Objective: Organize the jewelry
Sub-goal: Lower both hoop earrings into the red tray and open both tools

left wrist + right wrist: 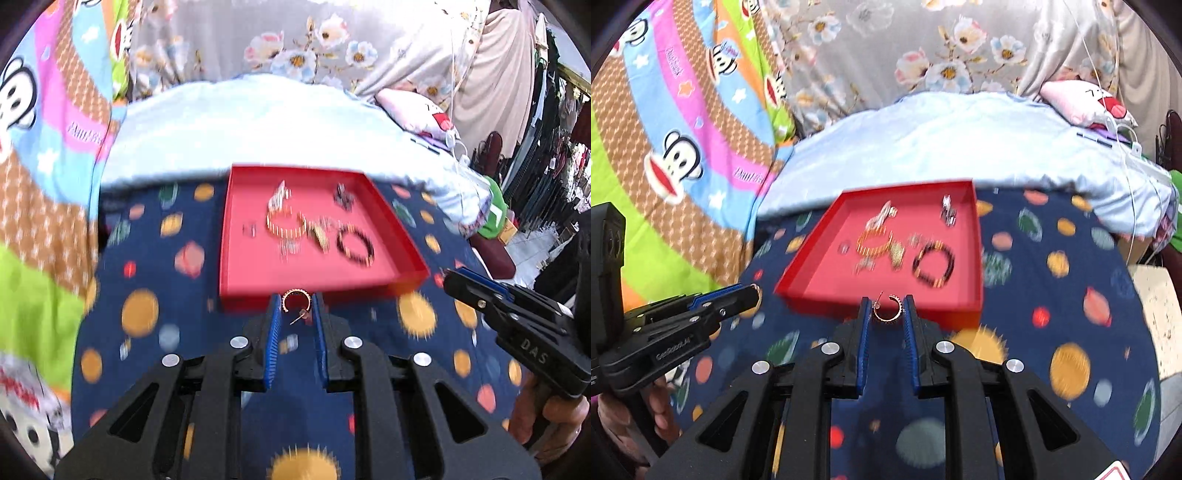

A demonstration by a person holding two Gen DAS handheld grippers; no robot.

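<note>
A red tray (406, 258) (798, 280) lies on a dark blue planet-print cloth and holds several blurred pieces: a gold bracelet (284, 225) (873, 243), a dark beaded bracelet (356, 245) (932, 267) and small silver items. My left gripper (296, 304) is shut on a gold hoop earring (294, 300), held above the tray's near rim. My right gripper (886, 308) is shut on a matching gold hoop earring (888, 312), also over the near rim. Each gripper appears in the other's view, the right gripper (452, 280) at the right edge and the left gripper (755, 291) at the left edge.
The blue cloth (155, 332) (1071, 332) covers a bed with a pale blue sheet (258, 122) behind it. A cartoon monkey blanket (676, 155) lies at the left, a pink pillow (1082, 103) and white cable at the back right. A hand (546, 417) holds the right gripper's handle.
</note>
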